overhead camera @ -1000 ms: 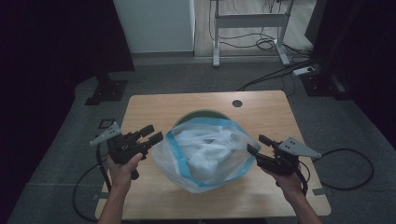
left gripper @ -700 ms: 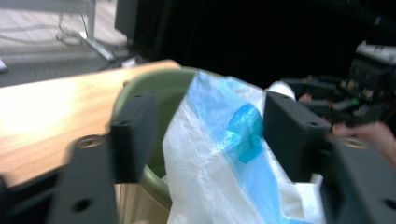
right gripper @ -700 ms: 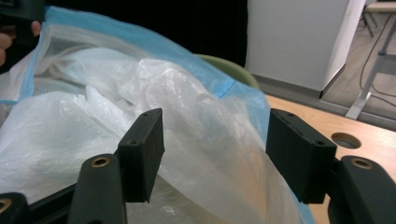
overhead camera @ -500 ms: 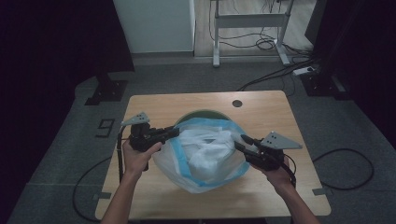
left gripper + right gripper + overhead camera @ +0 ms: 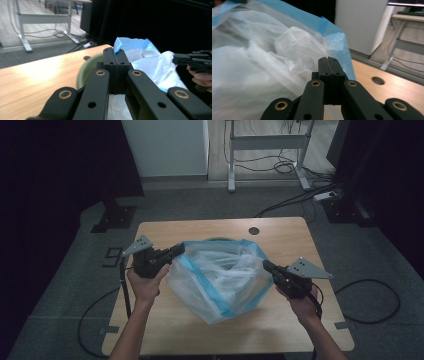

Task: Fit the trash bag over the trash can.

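A clear plastic bag (image 5: 220, 280) with a blue rim lies on the wooden table (image 5: 280, 232), its mouth stretched between the two grippers. My left gripper (image 5: 179, 249) is at the bag's left edge. Its jaws have just been closing and now pinch the blue rim (image 5: 116, 47), which sticks up from between the tips. My right gripper (image 5: 266, 265) is at the bag's right edge; its jaws have also just been closing and meet on the thin plastic (image 5: 297, 50). A green bowl (image 5: 86, 71) sits under the bag.
A round hole (image 5: 254, 230) is in the table's far side. Beyond the table stand a white cabinet (image 5: 165, 147) and a metal desk frame (image 5: 265, 142), with cables and a power strip (image 5: 327, 196) on the floor. Black curtains flank both sides.
Both grippers came in from beside the bag to its rim and their jaws closed on it. The left hand drew its edge up and outward, spreading the bag's mouth.
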A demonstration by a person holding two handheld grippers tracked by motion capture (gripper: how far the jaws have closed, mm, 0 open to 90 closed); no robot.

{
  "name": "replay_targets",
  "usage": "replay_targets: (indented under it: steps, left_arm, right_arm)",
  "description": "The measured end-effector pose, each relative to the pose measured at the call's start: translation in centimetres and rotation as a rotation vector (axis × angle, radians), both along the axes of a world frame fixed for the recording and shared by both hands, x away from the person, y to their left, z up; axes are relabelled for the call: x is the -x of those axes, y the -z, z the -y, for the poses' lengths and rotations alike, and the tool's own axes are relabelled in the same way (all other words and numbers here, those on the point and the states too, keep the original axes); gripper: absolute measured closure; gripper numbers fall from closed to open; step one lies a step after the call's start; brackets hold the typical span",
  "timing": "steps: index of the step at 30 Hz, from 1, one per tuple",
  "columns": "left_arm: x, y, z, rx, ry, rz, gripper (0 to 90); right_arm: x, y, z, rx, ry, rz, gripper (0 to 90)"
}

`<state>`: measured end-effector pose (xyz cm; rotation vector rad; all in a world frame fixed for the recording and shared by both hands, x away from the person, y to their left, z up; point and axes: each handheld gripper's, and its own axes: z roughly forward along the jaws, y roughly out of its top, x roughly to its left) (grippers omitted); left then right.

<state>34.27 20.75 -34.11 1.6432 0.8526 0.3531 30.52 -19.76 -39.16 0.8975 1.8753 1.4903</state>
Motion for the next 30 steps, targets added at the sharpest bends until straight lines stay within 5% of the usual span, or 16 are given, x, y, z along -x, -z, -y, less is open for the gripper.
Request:
replay_targets:
  steps: [13, 22, 30]
  left_arm:
    - [-2.8, 1.3, -2.3, 0.01, -0.106, -0.029, 90.0]
    - [-3.8, 4.5, -3.5, 0.003, -0.136, -0.102, 90.0]
    - [-3.8, 6.5, -3.6, -0.016, -0.141, -0.148, 89.9]
  right_arm:
    - [-4.4, -1.0, -1.5, 0.024, 0.103, -0.008, 89.1]
    - [-7.0, 1.3, -3.0, 0.037, 0.146, -0.071, 89.1]
    - [-7.7, 2.8, -3.4, 0.023, 0.143, -0.11, 89.0]
